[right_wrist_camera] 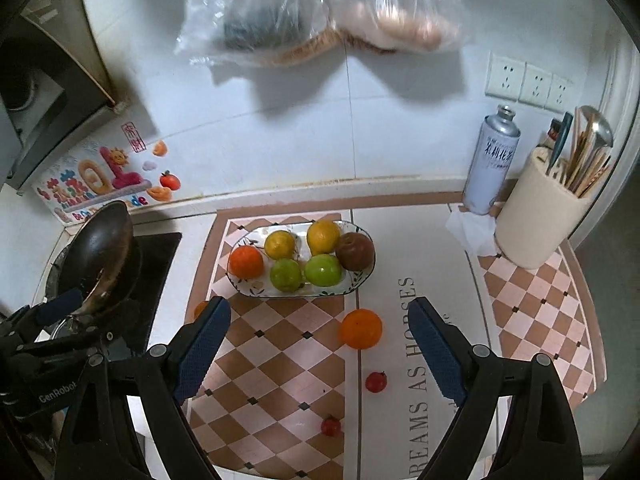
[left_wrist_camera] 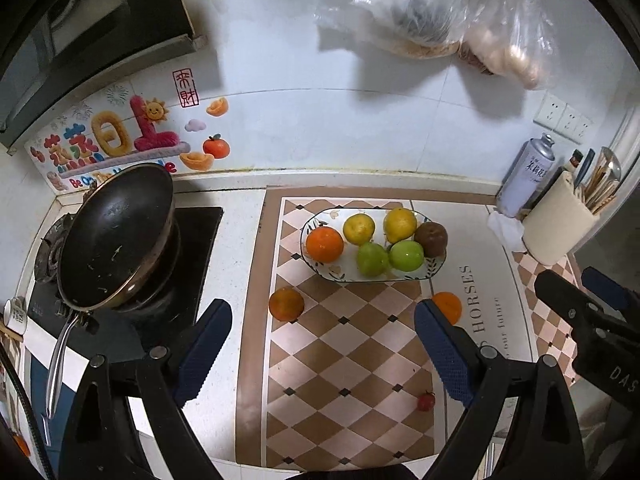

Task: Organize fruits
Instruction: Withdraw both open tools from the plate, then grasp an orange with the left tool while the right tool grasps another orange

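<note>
- An oval white ceramic plate with a dark leaf-patterned rim (left_wrist_camera: pixel 324 270) sits on a brown-and-cream checkered counter mat (left_wrist_camera: pixel 352 360), holding six fruits: a round orange (left_wrist_camera: pixel 325 244), a small yellow citrus (left_wrist_camera: pixel 359 229), a yellow pear-shaped fruit (left_wrist_camera: pixel 400 225), a dark brown round fruit (left_wrist_camera: pixel 431 239) and two shiny green apples (left_wrist_camera: pixel 373 259), which touch each other at the front.
- Three loose fruits show on the mat in the left wrist view: a dull orange mandarin (left_wrist_camera: pixel 286 303) near the plate's left end, a bright orange mandarin (left_wrist_camera: pixel 450 305) partly hidden behind a blue finger pad, and a small red cherry-like fruit (left_wrist_camera: pixel 426 401).
- The right wrist view shows that bright mandarin whole, two small red fruits (right_wrist_camera: pixel 376 381) below it, and only a sliver of the dull one.
- The left gripper (left_wrist_camera: pixel 323 354) hovers over the mat, fingers spread wide and empty.
- The right gripper (right_wrist_camera: pixel 320 354) is likewise spread apart, grasping nothing; its fingers frame the bright mandarin.
- A black frying pan (left_wrist_camera: pixel 114 236) leans tilted on the gas stove (left_wrist_camera: pixel 120 312), its handle cut off behind the left gripper.
- Clear plastic bags (right_wrist_camera: pixel 320 12) hang on the wall, their contents blurred.
- A cream utensil holder (right_wrist_camera: pixel 532 216) stands by a silver spray can (right_wrist_camera: pixel 492 164).
</note>
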